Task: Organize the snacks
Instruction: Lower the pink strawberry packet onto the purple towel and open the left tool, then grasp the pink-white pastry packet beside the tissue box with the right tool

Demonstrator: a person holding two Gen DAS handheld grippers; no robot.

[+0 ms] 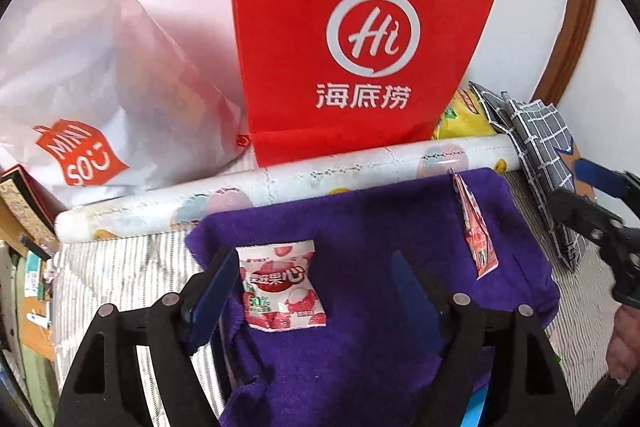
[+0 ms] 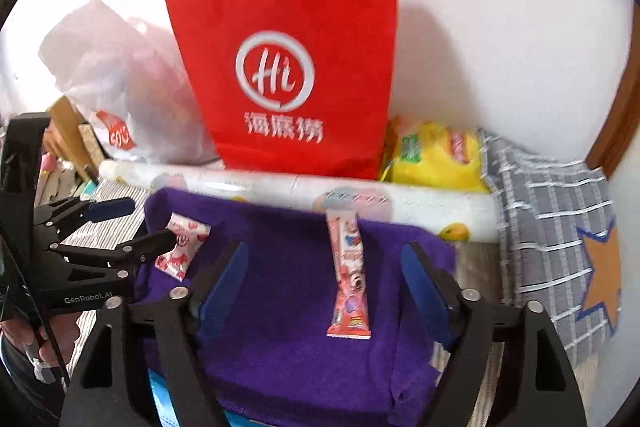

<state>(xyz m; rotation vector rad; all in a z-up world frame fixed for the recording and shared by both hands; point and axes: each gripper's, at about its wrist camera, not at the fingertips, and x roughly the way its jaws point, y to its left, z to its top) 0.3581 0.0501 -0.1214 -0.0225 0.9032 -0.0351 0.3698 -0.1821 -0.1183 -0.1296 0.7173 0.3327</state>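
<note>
Left gripper (image 1: pixel 316 287): nearest the lens, lower centre of the left wrist view; blue-padded fingers spread wide, holding nothing.
Square sweet packet (image 1: pixel 282 287): pink and white, lying flat on the purple towel (image 1: pixel 380 227), just inside the left finger, at centre-left of the frame. In the right wrist view it shows at left (image 2: pixel 182 251), with the left gripper's tip right against it; contact cannot be told.
Right gripper (image 2: pixel 324 283): lower centre of its own view; fingers wide apart, empty.
Long snack stick (image 2: pixel 349 275): pink wrapper, lying lengthways between the right fingers, nearer the right one, not touched.
Handling, judged: both packets look light, thin and crinkly, with slick film; contents may crush. The soft towel should give under the fingertips. Best hold is probably across the narrow width at mid-body, not the sealed ends.
Patterned roll (image 1: pixel 280 183): lies across the frame just behind the towel.
Red paper bag (image 2: pixel 288 67): upright at upper centre, against the wall.
White plastic bag (image 1: pixel 88 87): upper left, slumped.
Yellow snack bag (image 2: pixel 436 159): right of the red bag.
Checked cloth (image 2: pixel 552 211): right edge, with an orange star.
</note>
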